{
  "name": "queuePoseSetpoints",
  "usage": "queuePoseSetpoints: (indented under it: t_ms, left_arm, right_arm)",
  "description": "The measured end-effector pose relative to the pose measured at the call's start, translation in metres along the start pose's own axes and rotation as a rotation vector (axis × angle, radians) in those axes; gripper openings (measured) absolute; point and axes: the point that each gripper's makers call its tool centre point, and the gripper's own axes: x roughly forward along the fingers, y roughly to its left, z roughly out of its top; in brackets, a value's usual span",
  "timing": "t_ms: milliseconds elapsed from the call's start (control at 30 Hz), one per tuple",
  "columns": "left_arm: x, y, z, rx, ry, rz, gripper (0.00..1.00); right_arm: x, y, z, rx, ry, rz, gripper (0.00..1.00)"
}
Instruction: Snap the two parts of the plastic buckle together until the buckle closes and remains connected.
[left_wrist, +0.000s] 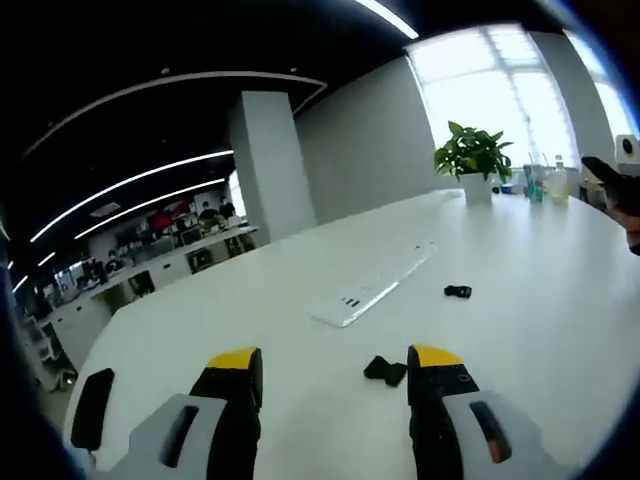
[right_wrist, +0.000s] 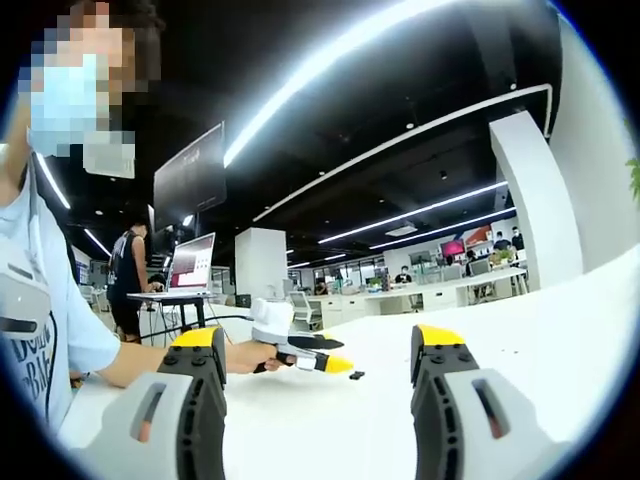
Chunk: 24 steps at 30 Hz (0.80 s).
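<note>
One black buckle part (left_wrist: 385, 370) lies on the white table (left_wrist: 540, 300), just ahead of my left gripper (left_wrist: 335, 358) and close to its right jaw. The jaws stand wide apart with nothing between them. A second black buckle part (left_wrist: 458, 291) lies farther out to the right. In the right gripper view my right gripper (right_wrist: 320, 338) is open and empty above the table. Beyond it a person's hand holds the left gripper (right_wrist: 330, 355), with a small black buckle part (right_wrist: 355, 375) on the table by its yellow tip.
A long white power strip (left_wrist: 375, 290) lies mid-table beyond the parts. A potted plant (left_wrist: 472, 155) and bottles (left_wrist: 545, 185) stand at the far edge by the window. The person (right_wrist: 40, 280) stands at the left. Office desks lie behind.
</note>
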Motion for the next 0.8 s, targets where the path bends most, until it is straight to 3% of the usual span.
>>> queuePoseSetpoints:
  t_ms: [300,500,800]
  left_arm:
    - [0.001,-0.02,0.003,-0.076,-0.032,-0.129,0.56]
    - [0.006,-0.035,-0.01,0.001,0.02,-0.18,0.52]
    - [0.01,-0.045,-0.018,-0.052,0.042,-0.227,0.49]
  right_arm:
    - [0.0,0.002,0.003,-0.003,-0.01,0.01,0.78]
    - [0.0,0.004,0.002,-0.011,-0.005,0.015,0.77]
    - [-0.001,0.006,0.006,-0.014,-0.019,0.022,0.76]
